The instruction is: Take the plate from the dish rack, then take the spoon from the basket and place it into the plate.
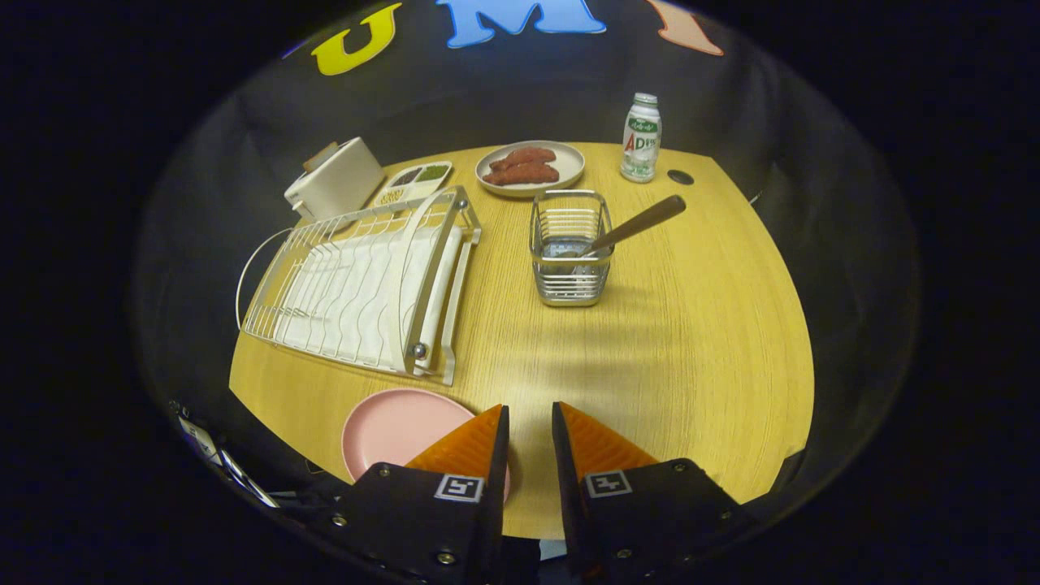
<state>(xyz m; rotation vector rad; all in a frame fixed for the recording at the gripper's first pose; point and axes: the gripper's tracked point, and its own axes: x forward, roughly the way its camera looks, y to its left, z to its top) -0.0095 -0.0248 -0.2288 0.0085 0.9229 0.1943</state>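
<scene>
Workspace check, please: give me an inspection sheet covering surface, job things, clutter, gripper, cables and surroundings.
Surface: wooden table, round hole near the bottle.
Job's things: pink plate flat on the table beside the fingers; dish rack holds no plate; spoon leaning in the wire basket.
Clutter: toaster, divided tray, plate of sausages, bottle.
Gripper: gripper holding nothing, narrow gap between fingers.
Cables: nothing seen.
Surroundings: black booth cloth.

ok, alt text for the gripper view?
A hand-held gripper, fingers nearly closed on nothing, hovers over a wooden table beside a pink plate. Beyond stand an empty white dish rack and a wire basket holding a wooden-handled spoon.
</scene>
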